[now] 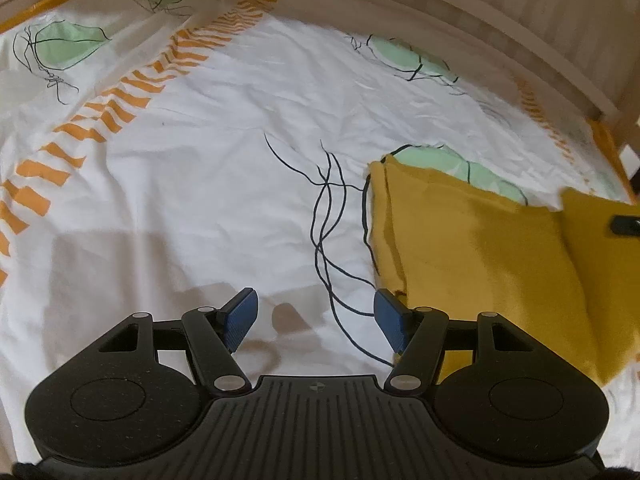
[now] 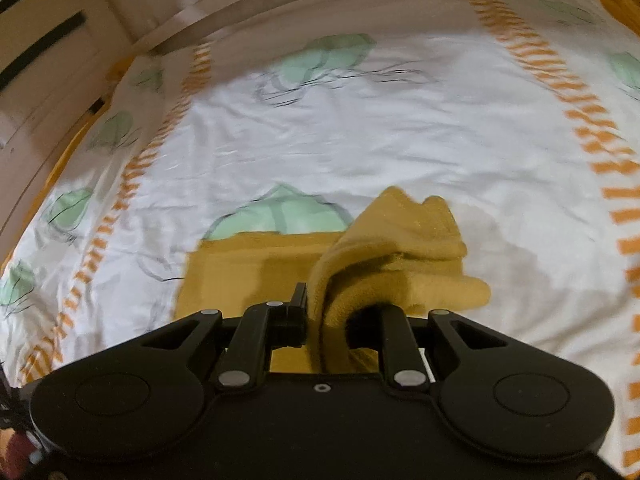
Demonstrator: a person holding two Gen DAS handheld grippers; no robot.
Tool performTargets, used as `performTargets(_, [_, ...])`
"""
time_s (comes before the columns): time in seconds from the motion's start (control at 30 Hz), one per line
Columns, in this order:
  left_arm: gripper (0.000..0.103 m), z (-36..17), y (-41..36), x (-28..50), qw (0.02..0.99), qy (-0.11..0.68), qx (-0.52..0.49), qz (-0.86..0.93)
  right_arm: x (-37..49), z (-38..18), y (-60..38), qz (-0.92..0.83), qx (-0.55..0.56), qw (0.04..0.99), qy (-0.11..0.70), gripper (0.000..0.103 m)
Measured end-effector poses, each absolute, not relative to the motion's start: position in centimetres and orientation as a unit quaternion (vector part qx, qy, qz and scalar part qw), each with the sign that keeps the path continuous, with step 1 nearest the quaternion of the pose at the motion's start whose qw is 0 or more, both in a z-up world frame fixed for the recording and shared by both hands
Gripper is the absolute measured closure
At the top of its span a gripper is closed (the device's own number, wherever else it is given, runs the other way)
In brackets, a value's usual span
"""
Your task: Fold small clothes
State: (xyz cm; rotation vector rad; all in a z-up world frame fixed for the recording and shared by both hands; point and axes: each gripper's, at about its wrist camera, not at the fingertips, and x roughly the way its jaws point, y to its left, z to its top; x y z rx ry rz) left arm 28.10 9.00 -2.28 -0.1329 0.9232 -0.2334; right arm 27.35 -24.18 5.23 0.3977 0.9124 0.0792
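A bed fills both views, spread with a white sheet printed with green leaf shapes, thin black lines and bands of orange dashes, a pale wooden bed frame curving along its far edge. Down at the left gripper, the blue-padded fingers stand wide apart with nothing between them, hovering over bare sheet just beside the mustard-yellow garment. That garment lies partly folded on the sheet to the gripper's right, one edge running close past the right-hand pad. Over to the right gripper: its jaws are clamped on a bunched fold of the same yellow cloth, which is lifted and draped over the fingers, while the rest lies flat on the sheet below and to the left. The right view is motion-blurred.
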Motion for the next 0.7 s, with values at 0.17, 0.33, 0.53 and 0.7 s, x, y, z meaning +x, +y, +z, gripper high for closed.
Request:
performTargets(0.17, [0.041,-1.9,10.0,28.1,0.887,0.441,-0.08,-0.109,29.8,4.6,-18.1,0.069,0.165,0.873,0.453,0.077])
performTargets(0.33, [0.041,-1.9,10.8,28.4,0.885,0.444,-0.093,-0.106,31.6,2.7,-13.0,0.077,0.143,0.864,0.476,0.077])
performTargets(0.53, [0.041,-1.7,11.4,28.5,0.884,0.445,-0.101,-0.103,33.0,1.2,-8.8,0.079,0.12,0.859,0.491,0.077])
performTargets(0.7, [0.041,-1.7,11.7,28.5,0.882,0.447,-0.106,-0.102,34.1,0.1,-7.4,0.079,0.129,0.851,0.504,0.067])
